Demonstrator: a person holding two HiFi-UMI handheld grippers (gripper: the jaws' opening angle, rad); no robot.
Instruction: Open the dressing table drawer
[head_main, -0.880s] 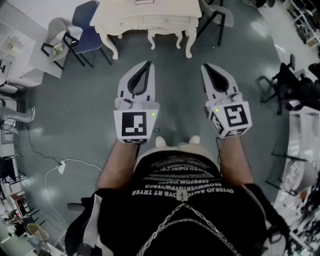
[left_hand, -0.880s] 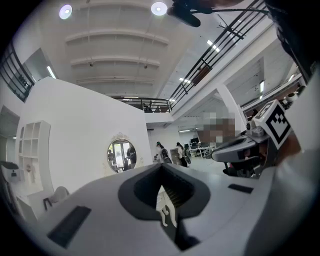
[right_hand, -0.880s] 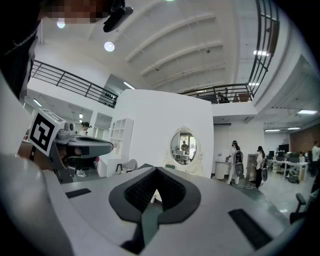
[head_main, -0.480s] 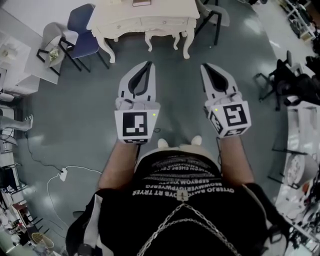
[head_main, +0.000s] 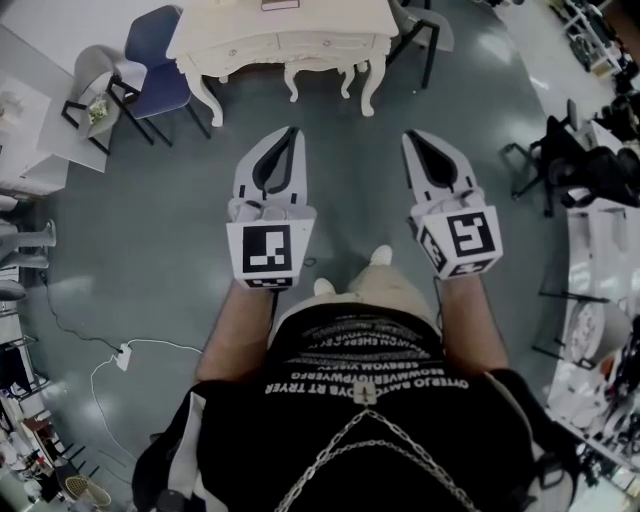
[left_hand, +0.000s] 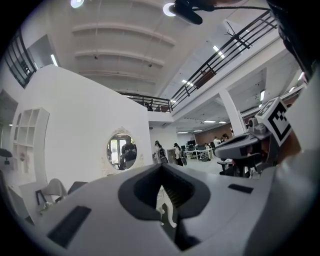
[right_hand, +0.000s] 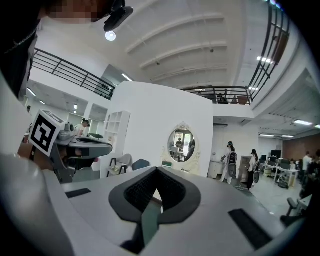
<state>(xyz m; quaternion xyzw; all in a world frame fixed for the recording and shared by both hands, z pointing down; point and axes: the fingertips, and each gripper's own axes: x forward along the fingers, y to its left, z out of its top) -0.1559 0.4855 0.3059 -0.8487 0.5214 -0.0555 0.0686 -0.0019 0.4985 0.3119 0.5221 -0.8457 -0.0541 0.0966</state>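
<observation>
The cream dressing table (head_main: 232, 20) stands at the top of the head view, its drawer fronts (head_main: 300, 42) facing me, well beyond both grippers. My left gripper (head_main: 293, 131) and right gripper (head_main: 410, 136) are held side by side over the grey floor, level, tips pointing at the table. Both are shut with nothing between the jaws. In the left gripper view the left gripper (left_hand: 160, 167) frames a white table leg (left_hand: 168, 212), with the oval mirror (left_hand: 121, 151) above. The right gripper (right_hand: 156, 169) points toward the same mirror (right_hand: 181, 144).
A blue chair (head_main: 160, 48) and a grey chair (head_main: 88, 98) stand left of the table, a black chair (head_main: 425, 35) to its right. A power strip with cable (head_main: 122, 356) lies on the floor at left. Black chairs (head_main: 560, 150) and a white table (head_main: 600, 260) line the right side.
The table and chairs have slid a little left in the head view, and one foot has come forward. Both grippers keep the same pose and stay shut.
</observation>
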